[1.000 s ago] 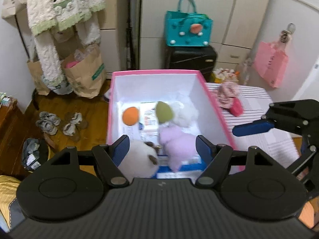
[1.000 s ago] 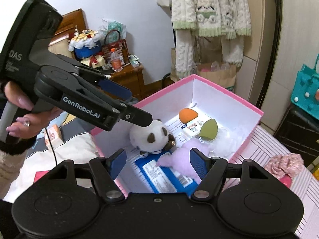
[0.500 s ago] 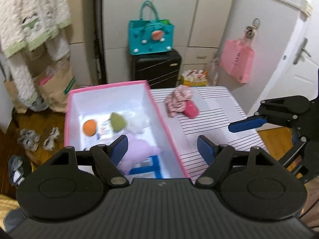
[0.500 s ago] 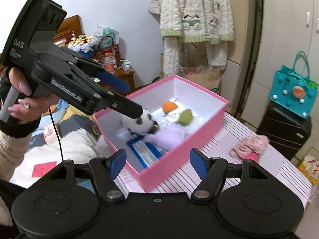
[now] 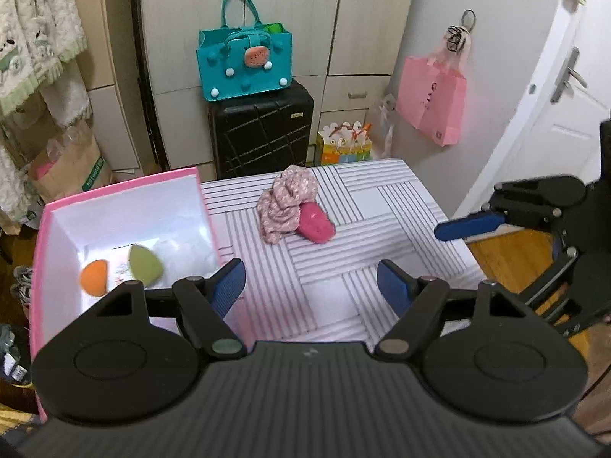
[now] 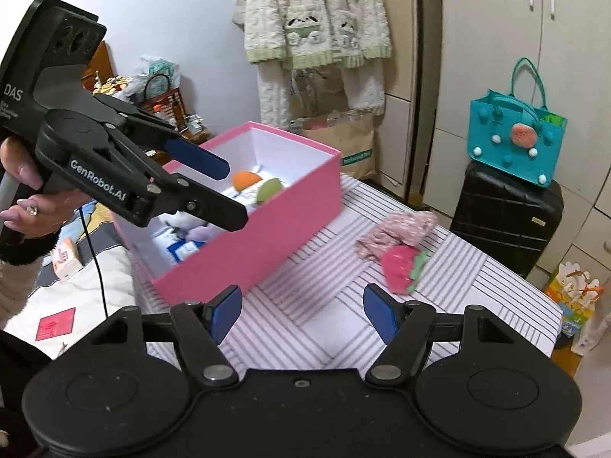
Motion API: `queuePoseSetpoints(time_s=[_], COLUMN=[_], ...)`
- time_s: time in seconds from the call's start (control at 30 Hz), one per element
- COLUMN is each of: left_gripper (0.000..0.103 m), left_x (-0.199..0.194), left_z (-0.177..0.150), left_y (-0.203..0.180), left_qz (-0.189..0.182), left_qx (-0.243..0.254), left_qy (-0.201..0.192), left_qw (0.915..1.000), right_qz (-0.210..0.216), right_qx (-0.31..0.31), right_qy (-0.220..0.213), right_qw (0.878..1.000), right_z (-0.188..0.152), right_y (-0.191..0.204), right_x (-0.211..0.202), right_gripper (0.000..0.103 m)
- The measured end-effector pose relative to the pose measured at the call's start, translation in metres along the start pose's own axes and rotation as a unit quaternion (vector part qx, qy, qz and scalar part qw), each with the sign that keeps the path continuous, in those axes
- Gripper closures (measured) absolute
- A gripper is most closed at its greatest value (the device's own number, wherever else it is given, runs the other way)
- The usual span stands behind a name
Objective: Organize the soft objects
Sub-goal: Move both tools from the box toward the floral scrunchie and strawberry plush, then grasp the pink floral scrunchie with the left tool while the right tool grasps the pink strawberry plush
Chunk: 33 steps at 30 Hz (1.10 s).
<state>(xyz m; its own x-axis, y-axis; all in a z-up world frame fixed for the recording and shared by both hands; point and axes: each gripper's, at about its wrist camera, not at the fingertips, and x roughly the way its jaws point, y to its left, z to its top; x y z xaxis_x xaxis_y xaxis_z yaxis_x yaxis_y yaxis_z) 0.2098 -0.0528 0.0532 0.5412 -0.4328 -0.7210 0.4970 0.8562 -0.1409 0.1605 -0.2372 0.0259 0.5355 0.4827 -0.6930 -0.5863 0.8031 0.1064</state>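
Observation:
The pink box [image 5: 122, 187] stands at the left end of the striped table [image 5: 343, 297]. In it lie an orange soft piece [image 5: 93, 278], a green one [image 5: 144, 265], and white and purple plush toys [image 6: 200, 232]. A floral pink cloth [image 5: 284, 206] with a red strawberry plush [image 5: 317, 223] against it lies on the table, right of the box. My left gripper [image 5: 311, 286] hangs open and holds nothing, over the stripes short of the cloth. My right gripper [image 6: 303, 309] is open too, with nothing in it, in front of the strawberry plush [image 6: 399, 269].
Behind the table stand a black suitcase [image 5: 263, 129] with a teal bag [image 5: 244, 65] on top, and a small gift bag on the floor. A pink bag [image 5: 431, 103] hangs on the wall near a white door. Bedding lies left of the box [image 6: 267, 221].
Both grippers have swung right, away from above the box to the striped table. The cloth and strawberry plush now lie straight ahead. Neither pair of jaws has visibly changed its width.

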Motion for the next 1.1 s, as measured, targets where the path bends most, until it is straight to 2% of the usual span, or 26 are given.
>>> queuePoseSetpoints(time_s=[0.13, 0.2, 0.33, 0.5, 0.6, 0.73, 0.8, 0.93, 1.03, 1.1], left_gripper=[0.028, 0.030, 0.030, 0.030, 0.031, 0.035, 0.038, 0.041, 0.041, 0.041], left_x=[0.025, 0.038, 0.058, 0.094, 0.121, 0.152, 0.163, 0.178, 0.187, 0.193], left_z=[0.012, 0.022, 0.040, 0.055, 0.062, 0.067, 0.068, 0.071, 0.071, 0.071], left_y=[-0.014, -0.017, -0.018, -0.024, -0.021, -0.015, -0.009, 0.006, 0.012, 0.017], left_qz=[0.015, 0.033, 0.012, 0.034, 0.044, 0.059, 0.061, 0.053, 0.059, 0.054], left_qx=[0.016, -0.007, -0.034, -0.017, -0.014, -0.011, -0.035, -0.083, -0.094, -0.103], left_qy=[0.005, 0.016, 0.034, 0.060, 0.087, 0.101, 0.099, 0.088, 0.083, 0.091], left_qw=[0.9997, 0.9993, 0.9988, 0.9975, 0.9951, 0.9931, 0.9926, 0.9913, 0.9903, 0.9891], right_qz=[0.005, 0.006, -0.010, -0.029, -0.020, -0.012, -0.007, 0.042, 0.050, 0.041], right_qx=[-0.009, -0.016, -0.034, -0.051, -0.037, -0.031, -0.022, 0.027, 0.054, 0.053], right_qy=[-0.007, -0.014, -0.037, -0.081, -0.080, -0.060, -0.044, -0.044, -0.048, -0.043], right_qw=[1.000, 1.000, 0.999, 0.995, 0.996, 0.998, 0.999, 0.998, 0.996, 0.997], right_z=[-0.007, -0.009, -0.011, -0.016, -0.016, -0.015, -0.014, -0.013, -0.014, -0.014], right_y=[-0.023, -0.031, -0.048, -0.070, -0.084, -0.094, -0.098, -0.115, -0.124, -0.125], right_x=[0.007, 0.013, 0.024, 0.045, 0.063, 0.091, 0.104, 0.121, 0.129, 0.136], right_gripper=[0.028, 0.028, 0.028, 0.025, 0.024, 0.024, 0.024, 0.024, 0.024, 0.024])
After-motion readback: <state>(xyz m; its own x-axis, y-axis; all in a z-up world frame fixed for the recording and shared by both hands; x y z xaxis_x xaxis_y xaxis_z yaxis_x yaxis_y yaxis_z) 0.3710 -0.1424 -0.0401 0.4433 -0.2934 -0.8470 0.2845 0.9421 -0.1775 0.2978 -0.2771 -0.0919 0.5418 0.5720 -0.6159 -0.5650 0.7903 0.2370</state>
